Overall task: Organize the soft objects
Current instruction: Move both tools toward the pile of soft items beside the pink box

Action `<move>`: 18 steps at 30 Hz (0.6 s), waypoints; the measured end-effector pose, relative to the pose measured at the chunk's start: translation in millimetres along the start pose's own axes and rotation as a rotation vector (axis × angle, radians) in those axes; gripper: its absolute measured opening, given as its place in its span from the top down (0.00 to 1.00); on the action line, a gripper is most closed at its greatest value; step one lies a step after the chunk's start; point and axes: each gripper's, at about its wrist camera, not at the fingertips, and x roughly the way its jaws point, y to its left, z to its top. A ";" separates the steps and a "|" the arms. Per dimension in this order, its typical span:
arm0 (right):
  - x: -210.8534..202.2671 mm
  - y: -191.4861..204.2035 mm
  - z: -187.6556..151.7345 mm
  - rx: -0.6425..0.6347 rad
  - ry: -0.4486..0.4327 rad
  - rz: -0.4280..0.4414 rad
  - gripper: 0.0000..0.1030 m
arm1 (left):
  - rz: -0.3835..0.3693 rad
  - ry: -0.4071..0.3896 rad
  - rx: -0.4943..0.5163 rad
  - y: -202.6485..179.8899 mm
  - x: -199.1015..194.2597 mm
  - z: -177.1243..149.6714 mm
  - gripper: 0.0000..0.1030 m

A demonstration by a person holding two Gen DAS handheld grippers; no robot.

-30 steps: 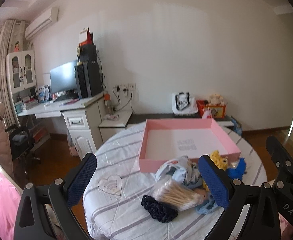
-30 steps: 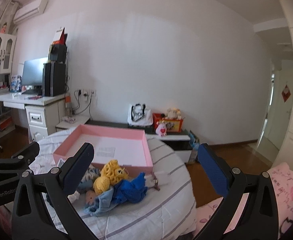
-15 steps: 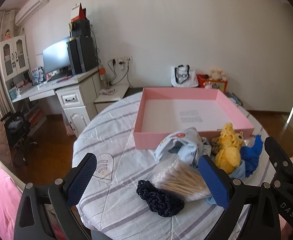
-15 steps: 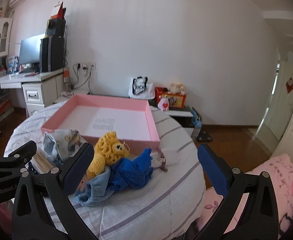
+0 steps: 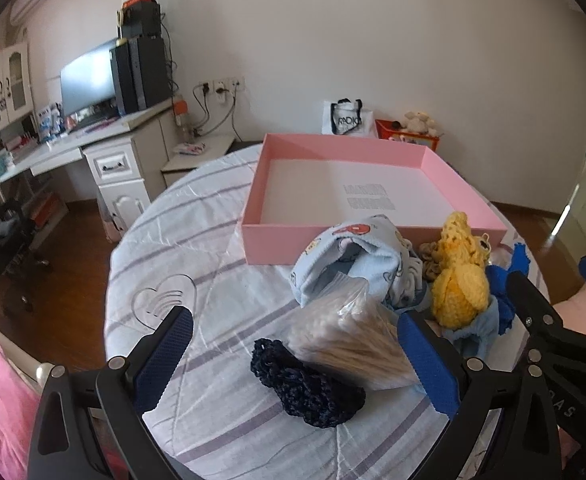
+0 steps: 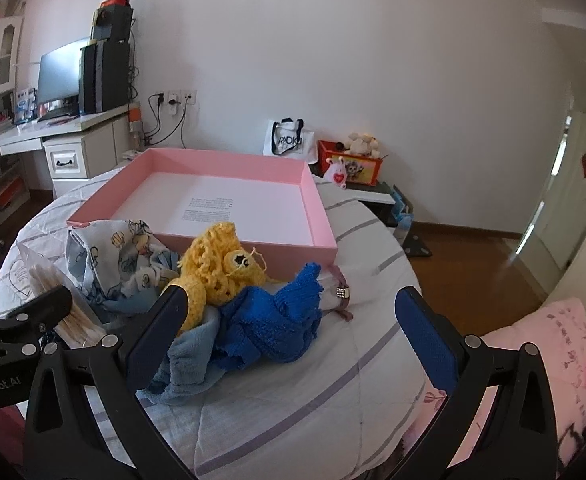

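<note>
Lowering the spread left gripper (image 5: 293, 354) squarely over the dark knitted piece (image 5: 307, 388) should avoid snagging the cotton swab bag (image 5: 349, 336); right gripper (image 6: 293, 334) gapes empty

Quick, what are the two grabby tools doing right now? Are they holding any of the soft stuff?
Left tool: open, holding nothing, above the dark knit piece.
Right tool: open, holding nothing, above the blue knit cloth.

I see free cloth left of the dark knit piece (image 5: 307, 390); the pile blocks the pink tray (image 5: 271, 246).
</note>
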 end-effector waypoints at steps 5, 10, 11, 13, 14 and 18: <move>-0.8 -4.6 8.4 0.018 -0.005 0.034 0.00 | -0.071 0.044 -0.030 6.7 8.2 0.9 0.01; 7.4 -2.8 17.0 0.015 0.011 0.055 0.00 | -0.152 0.071 -0.069 13.4 11.6 4.6 0.17; 10.0 -1.5 18.4 0.012 0.015 0.068 0.00 | -0.176 0.080 -0.072 14.4 12.4 4.8 0.23; 14.3 1.4 20.8 0.008 0.027 0.109 0.00 | -0.222 0.095 -0.064 14.7 15.3 6.4 0.38; 16.7 3.8 21.8 0.005 0.031 0.131 0.00 | -0.238 0.094 -0.055 13.6 14.6 6.7 0.40; 27.1 16.0 23.9 -0.031 0.043 0.160 0.01 | -0.221 0.057 -0.022 14.2 2.2 8.3 0.59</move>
